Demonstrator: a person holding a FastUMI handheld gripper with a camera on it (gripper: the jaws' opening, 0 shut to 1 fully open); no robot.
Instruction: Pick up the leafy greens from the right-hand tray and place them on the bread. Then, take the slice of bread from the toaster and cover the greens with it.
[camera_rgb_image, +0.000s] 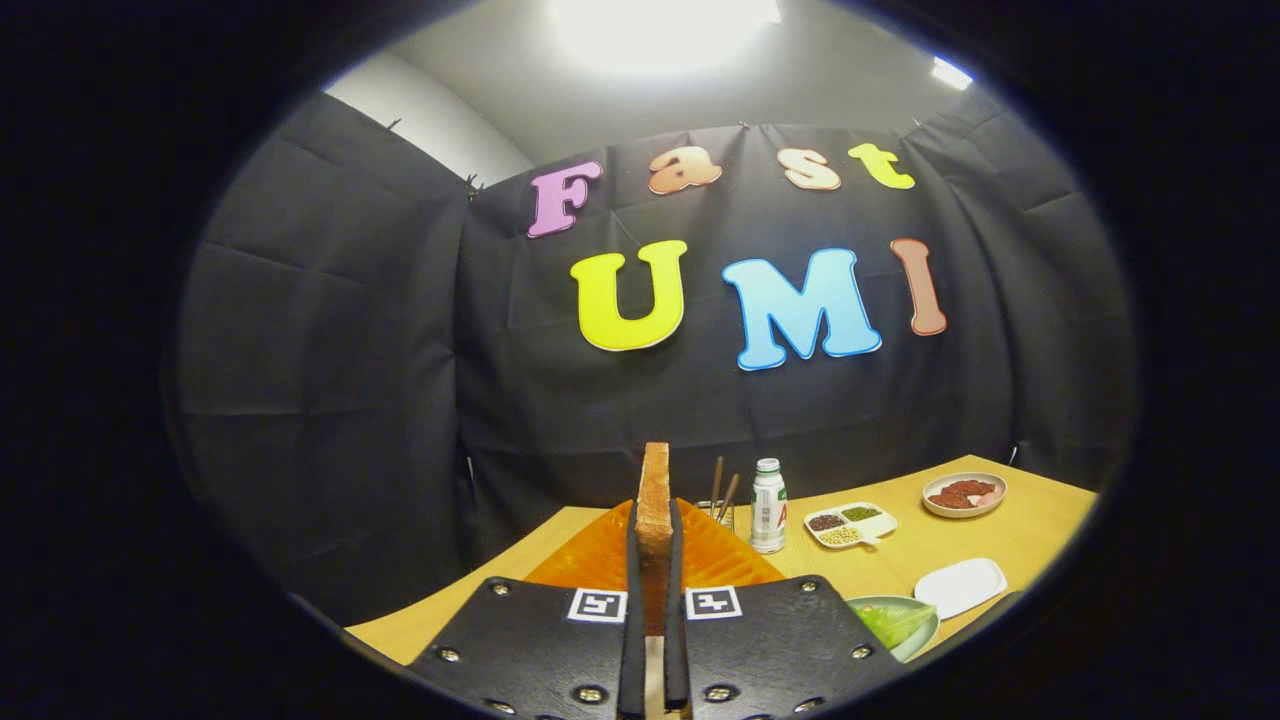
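Hand-held gripper (655, 545) closed edge-on around slice of bread (655, 490), both fingers pressed against its faces, slice upright and lifted above table (1010, 545). Directly behind and below the slice, an orange object (600, 555), identity unclear. Just right of the fingers, a green plate (925, 635) with leafy greens (890, 620) on it; beside that, an empty white tray (960, 587). Farther back: white bottle (768, 507), divided dish of beans (850, 525), bowl of red food (964, 494), and a cup of chopsticks (722, 495).
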